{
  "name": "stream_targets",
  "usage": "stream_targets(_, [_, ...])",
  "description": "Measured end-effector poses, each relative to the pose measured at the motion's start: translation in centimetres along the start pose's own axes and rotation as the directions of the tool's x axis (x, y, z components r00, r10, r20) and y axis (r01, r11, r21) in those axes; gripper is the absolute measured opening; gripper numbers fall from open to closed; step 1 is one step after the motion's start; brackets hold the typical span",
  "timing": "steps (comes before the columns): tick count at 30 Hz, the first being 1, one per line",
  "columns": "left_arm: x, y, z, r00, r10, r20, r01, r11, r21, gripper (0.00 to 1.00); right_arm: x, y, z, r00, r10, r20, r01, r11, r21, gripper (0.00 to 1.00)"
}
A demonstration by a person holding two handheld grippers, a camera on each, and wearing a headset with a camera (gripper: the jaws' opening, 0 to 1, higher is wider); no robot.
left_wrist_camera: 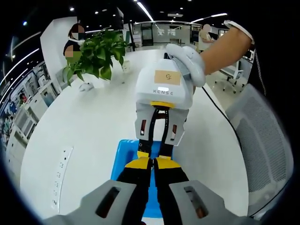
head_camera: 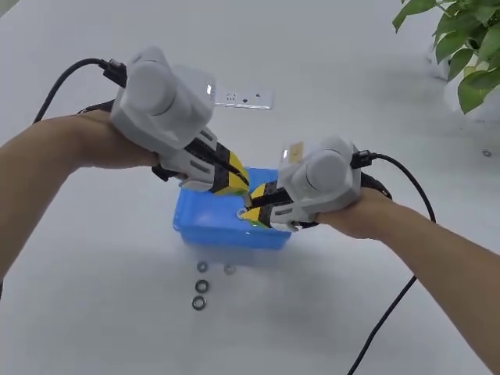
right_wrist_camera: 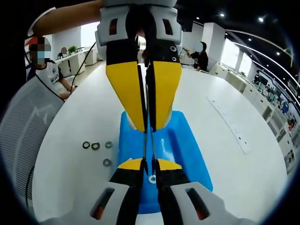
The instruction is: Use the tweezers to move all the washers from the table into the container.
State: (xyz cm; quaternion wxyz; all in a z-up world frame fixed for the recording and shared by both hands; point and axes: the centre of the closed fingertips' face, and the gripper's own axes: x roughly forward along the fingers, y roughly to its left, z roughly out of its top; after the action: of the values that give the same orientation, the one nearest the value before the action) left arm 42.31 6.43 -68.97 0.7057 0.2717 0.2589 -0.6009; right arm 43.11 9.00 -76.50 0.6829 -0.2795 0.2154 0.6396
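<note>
The left tongs and right tongs meet tip to tip, both clamped on the tweezers. A washer sits at their tip, over the blue container. Release it low and gently, so it cannot bounce out. Four more washers lie on the tabletop beside it.
</note>
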Motion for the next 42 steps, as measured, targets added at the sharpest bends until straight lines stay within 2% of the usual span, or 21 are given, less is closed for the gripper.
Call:
stream_targets(12, [-1.8, -0.9, 1.2, 0.9998, 0.019, 0.001, -0.019, 1.0, 0.019, 0.06, -1.1, 0.7, 2.0, 0.9996, -0.016, 0.023, 0.017, 1.0, -0.02, 0.11])
stream_targets(22, [-2.9, -2.2, 1.8, 0.9995, 0.031, -0.006, -0.031, 0.999, 0.032, 0.06, -1.9, 1.9, 3.1, 0.9992, -0.021, 0.035, 0.022, 0.999, -0.039, 0.11])
stream_targets(34, [-3.7, -3.8, 1.6, 0.9992, 0.036, -0.018, -0.035, 0.999, 0.029, 0.06, -1.8, 3.8, 3.8, 0.9986, -0.015, 0.05, 0.017, 0.999, -0.038, 0.12])
stream_targets(42, [-3.8, -5.0, 0.9, 0.9991, 0.029, -0.03, -0.028, 0.999, 0.023, 0.06, -1.3, 5.0, 3.8, 0.9987, -0.001, 0.051, 0.003, 0.999, -0.036, 0.12])
